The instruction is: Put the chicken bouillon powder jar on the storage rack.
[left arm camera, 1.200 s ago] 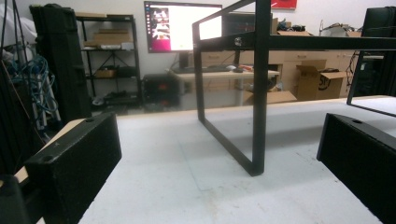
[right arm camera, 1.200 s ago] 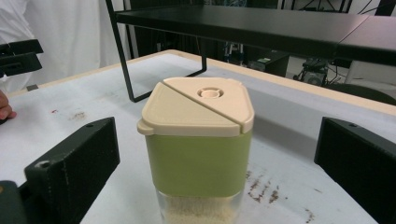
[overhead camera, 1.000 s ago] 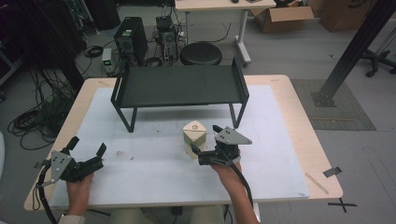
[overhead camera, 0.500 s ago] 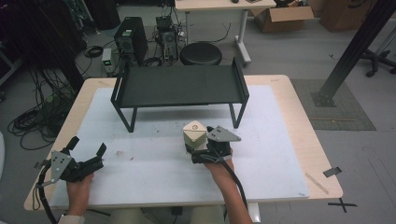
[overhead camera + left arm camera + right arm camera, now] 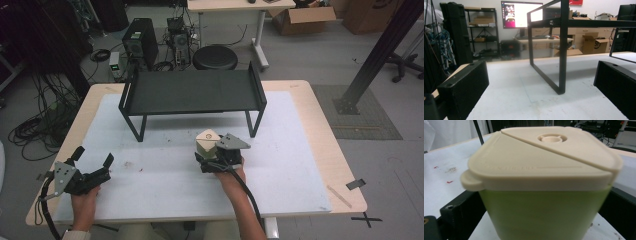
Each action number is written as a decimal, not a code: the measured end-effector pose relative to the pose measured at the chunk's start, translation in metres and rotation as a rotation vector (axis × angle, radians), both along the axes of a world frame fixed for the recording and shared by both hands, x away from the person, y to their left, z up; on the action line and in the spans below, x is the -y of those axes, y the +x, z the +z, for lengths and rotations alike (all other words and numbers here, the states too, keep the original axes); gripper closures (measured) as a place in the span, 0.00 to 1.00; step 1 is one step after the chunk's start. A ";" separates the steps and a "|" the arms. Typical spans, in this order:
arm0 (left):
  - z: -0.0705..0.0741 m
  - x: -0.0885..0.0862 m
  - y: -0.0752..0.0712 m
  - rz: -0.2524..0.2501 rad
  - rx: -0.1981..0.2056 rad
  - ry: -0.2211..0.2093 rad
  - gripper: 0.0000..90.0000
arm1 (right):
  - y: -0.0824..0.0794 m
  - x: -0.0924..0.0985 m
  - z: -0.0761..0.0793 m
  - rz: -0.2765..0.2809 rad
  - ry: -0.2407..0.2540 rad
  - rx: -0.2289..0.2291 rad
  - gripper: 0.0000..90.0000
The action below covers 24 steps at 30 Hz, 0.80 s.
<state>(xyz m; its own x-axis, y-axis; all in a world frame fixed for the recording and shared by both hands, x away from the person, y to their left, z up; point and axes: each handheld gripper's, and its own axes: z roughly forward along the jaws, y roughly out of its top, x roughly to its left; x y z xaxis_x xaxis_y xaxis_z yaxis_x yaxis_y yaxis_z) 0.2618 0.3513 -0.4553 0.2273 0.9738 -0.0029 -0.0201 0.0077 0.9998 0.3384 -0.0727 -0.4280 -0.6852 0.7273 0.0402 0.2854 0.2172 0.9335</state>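
A small container (image 5: 206, 141) with a beige lid and a light green body stands upright on the white mat, in front of the black rack (image 5: 192, 92). My right gripper (image 5: 206, 156) is open, with one jaw on each side of the container's lower body. In the right gripper view the container (image 5: 544, 195) sits close up between the two black jaws. My left gripper (image 5: 94, 156) rests open near the table's front left corner with nothing between its fingers. It points at the rack's leg (image 5: 563, 50).
The white mat (image 5: 165, 190) covers most of the wooden table (image 5: 345, 185). The low black rack spans the back half on thin legs. Beyond the table are a black stool (image 5: 215, 57), computers, cables and a slanted black post (image 5: 375, 55).
My right gripper has moved left and forward until its jaws flank the container. The left gripper has stayed where it was.
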 end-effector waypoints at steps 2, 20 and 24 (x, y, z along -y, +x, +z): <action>0.000 0.000 0.000 0.000 0.001 -0.001 0.00 | 0.001 -0.001 -0.001 0.001 -0.003 -0.004 0.02; 0.000 0.000 0.000 0.001 0.003 -0.002 0.00 | 0.005 -0.003 -0.001 0.025 0.005 -0.023 0.15; 0.000 0.000 0.000 0.001 0.003 -0.002 0.00 | 0.005 -0.003 -0.001 0.026 0.000 -0.018 0.18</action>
<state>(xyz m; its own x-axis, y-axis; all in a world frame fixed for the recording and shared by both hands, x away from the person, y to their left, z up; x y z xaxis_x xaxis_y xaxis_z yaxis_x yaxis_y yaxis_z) 0.2615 0.3515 -0.4554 0.2259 0.9742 -0.0037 -0.0232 0.0092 0.9997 0.3438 -0.0695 -0.4287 -0.7028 0.7094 0.0531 0.2967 0.2246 0.9282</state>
